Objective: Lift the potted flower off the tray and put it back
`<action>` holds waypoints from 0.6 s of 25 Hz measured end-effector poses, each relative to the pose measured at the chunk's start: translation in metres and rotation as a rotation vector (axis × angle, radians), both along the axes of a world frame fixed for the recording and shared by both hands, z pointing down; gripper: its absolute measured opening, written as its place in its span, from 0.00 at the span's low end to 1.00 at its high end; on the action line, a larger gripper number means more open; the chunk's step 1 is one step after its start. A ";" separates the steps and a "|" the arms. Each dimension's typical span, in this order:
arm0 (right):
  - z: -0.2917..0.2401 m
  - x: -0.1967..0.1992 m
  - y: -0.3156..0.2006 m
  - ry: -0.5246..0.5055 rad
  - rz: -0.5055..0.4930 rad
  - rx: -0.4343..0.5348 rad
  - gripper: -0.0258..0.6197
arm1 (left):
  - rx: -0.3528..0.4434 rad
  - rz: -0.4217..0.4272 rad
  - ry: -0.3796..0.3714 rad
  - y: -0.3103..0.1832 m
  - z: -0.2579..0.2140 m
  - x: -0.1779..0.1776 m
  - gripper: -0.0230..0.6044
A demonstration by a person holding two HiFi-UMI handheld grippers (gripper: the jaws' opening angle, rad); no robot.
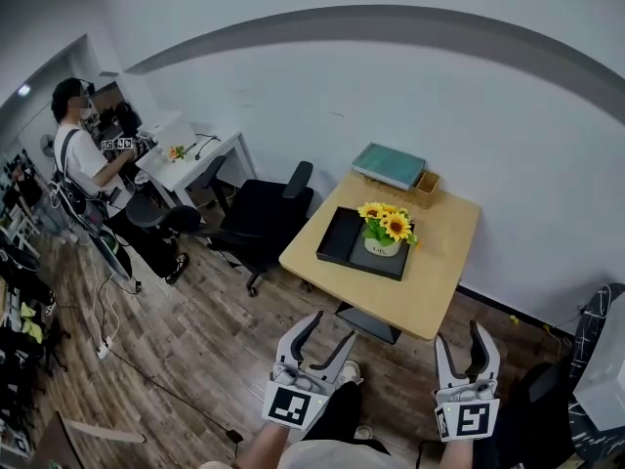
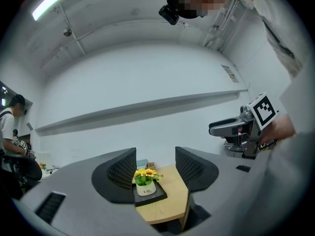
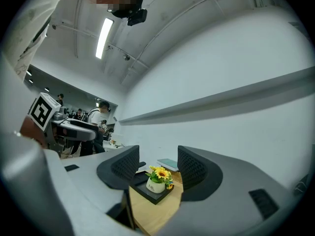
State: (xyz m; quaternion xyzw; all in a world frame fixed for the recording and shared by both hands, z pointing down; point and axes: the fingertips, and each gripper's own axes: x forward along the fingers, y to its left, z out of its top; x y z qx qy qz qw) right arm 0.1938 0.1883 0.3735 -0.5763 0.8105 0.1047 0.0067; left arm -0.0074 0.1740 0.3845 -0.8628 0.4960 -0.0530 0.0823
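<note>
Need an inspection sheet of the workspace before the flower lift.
Surface: wooden table, mostly bare.
Job's things: potted flower upright on black tray.
Clutter: teal book and small wooden box at the table's far edge.
Grippers: left hand-held gripper and right hand-held gripper both open, empty, short of the table.
Cables: white cable on the floor, far left.
Surroundings: black chair beside the table; person at a white desk.
</note>
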 end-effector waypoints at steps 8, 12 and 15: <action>0.001 -0.007 -0.015 0.010 -0.015 0.003 0.42 | 0.002 -0.009 0.009 -0.012 0.004 -0.008 0.42; 0.003 -0.011 -0.024 0.016 -0.020 -0.001 0.42 | 0.000 -0.011 0.018 -0.023 0.006 -0.011 0.42; 0.004 -0.011 -0.034 0.021 -0.017 -0.003 0.42 | 0.000 -0.006 0.013 -0.035 0.007 -0.011 0.42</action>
